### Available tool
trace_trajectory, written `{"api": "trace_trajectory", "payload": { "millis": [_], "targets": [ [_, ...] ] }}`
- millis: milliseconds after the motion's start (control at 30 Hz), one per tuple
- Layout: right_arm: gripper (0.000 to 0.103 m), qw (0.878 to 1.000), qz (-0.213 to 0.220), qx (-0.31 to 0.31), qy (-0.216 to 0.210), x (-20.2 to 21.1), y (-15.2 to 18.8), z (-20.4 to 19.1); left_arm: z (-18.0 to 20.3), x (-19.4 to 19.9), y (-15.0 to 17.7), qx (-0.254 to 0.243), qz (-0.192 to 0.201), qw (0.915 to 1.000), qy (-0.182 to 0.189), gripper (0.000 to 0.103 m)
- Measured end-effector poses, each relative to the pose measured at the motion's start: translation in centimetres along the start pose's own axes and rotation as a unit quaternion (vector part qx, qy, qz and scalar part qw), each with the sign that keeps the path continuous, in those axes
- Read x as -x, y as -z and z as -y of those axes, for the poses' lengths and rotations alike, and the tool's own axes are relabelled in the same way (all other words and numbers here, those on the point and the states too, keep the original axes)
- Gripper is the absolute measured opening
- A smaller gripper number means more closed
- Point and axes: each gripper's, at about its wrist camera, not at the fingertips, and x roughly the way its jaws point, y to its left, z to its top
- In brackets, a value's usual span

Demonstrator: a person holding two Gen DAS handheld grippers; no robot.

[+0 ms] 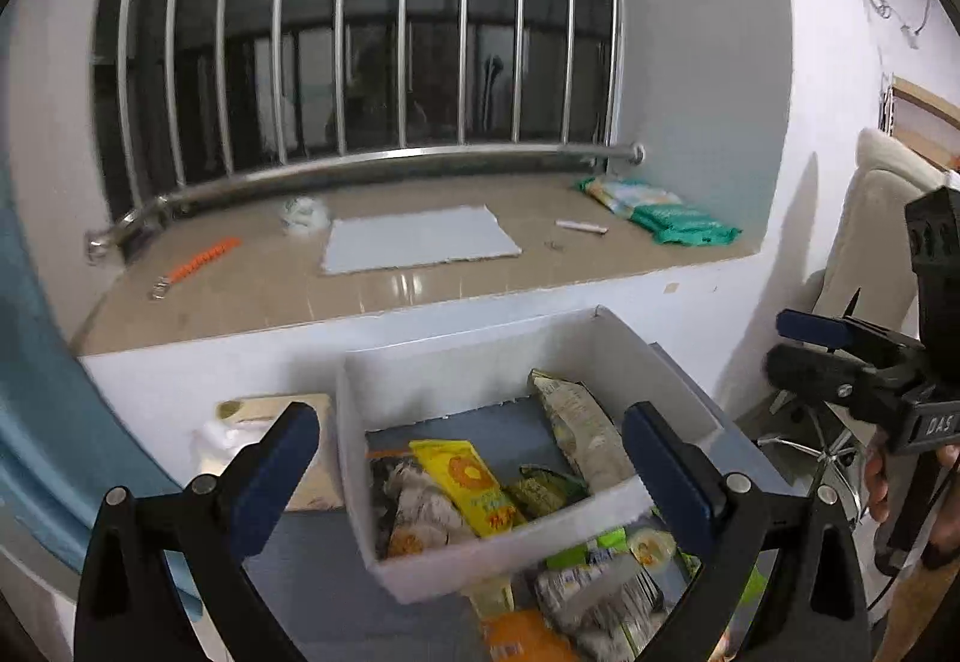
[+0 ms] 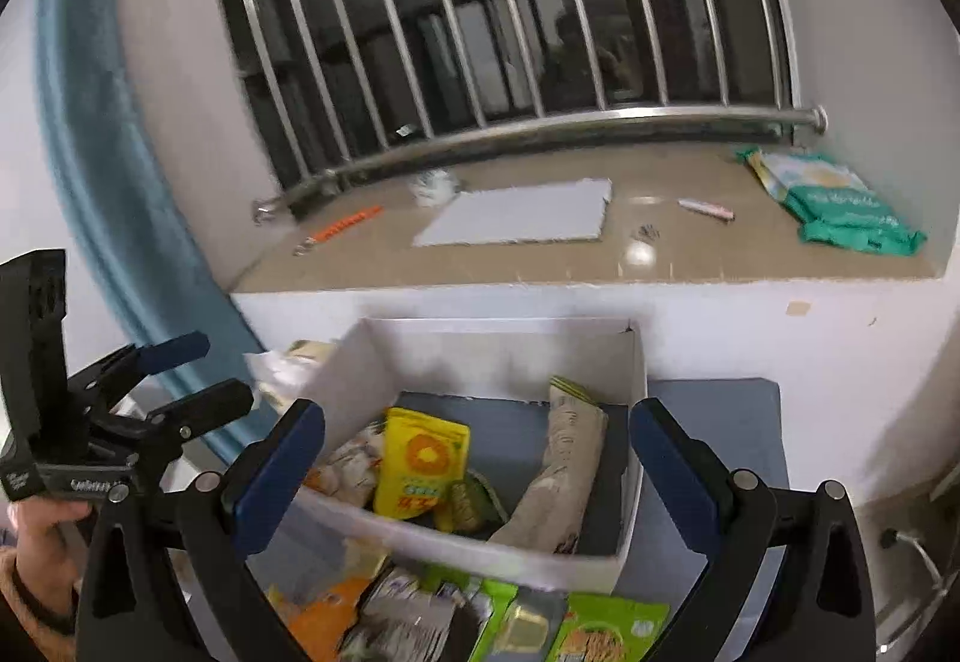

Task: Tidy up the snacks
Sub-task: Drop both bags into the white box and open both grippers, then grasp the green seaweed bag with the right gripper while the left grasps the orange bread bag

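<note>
Both claws, left claw point(image 1: 471, 467) and right claw point(image 2: 477, 467), hang spread wide and empty, the box point(image 1: 480, 362) just ahead holding sorted snacks point(image 1: 474, 482), loose packets point(image 2: 606, 632) below awaiting pickup.

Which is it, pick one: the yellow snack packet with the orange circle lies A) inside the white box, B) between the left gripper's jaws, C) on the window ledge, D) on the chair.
A: the yellow snack packet lies inside the white box among other packets, with both grippers' jaws open and empty.
</note>
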Motion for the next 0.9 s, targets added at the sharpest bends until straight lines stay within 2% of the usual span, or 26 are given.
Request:
{"api": "trace_trajectory", "payload": {
  "millis": [133, 233, 333, 433, 533, 600, 700, 800, 900],
  "targets": [
    [0.103, 0.999, 0.032, 0.01, -0.019, 5.3, 3.0, -1.3, 0.6, 5.8, 3.5, 0.006, 0.027, 0.9996, 0.005, 0.103],
    [0.103, 0.999, 0.036, 0.002, -0.033, 9.1, 7.1, -2.1, 1.3, 9.4, 6.9, 0.012, 0.037, 0.9991, 0.015, 0.103],
    [0.103, 0.999, 0.035, -0.012, -0.029, 11.6, 11.2, -2.5, 2.1, 11.6, 10.5, 0.019, 0.032, 0.9989, 0.029, 0.103],
    [0.103, 0.999, 0.029, -0.035, -0.001, 13.1, 15.2, -2.7, 3.1, 12.9, 14.1, 0.035, 0.024, 0.9986, 0.031, 0.103],
    [0.103, 0.998, 0.012, -0.049, 0.034, 13.6, 18.1, -2.6, 3.6, 13.6, 16.7, 0.067, 0.018, 0.9969, 0.038, 0.103],
    [0.103, 0.997, -0.007, -0.062, 0.054, 13.1, 19.7, -2.1, 3.7, 13.5, 17.6, 0.069, 0.007, 0.9963, 0.051, 0.103],
    [0.103, 0.995, -0.035, -0.06, 0.078, 11.7, 20.1, -1.6, 4.1, 13.5, 17.8, 0.057, 0.002, 0.998, 0.029, 0.103],
    [0.103, 0.992, -0.044, -0.058, 0.106, 10.5, 19.9, -1.1, 4.2, 13.5, 17.9, 0.061, 0.001, 0.9973, 0.042, 0.103],
    [0.103, 0.988, -0.08, -0.056, 0.122, 8.1, 19.9, -0.4, 4.3, 13.6, 18.0, 0.059, 0.0, 0.9972, 0.044, 0.103]
  ]
}}
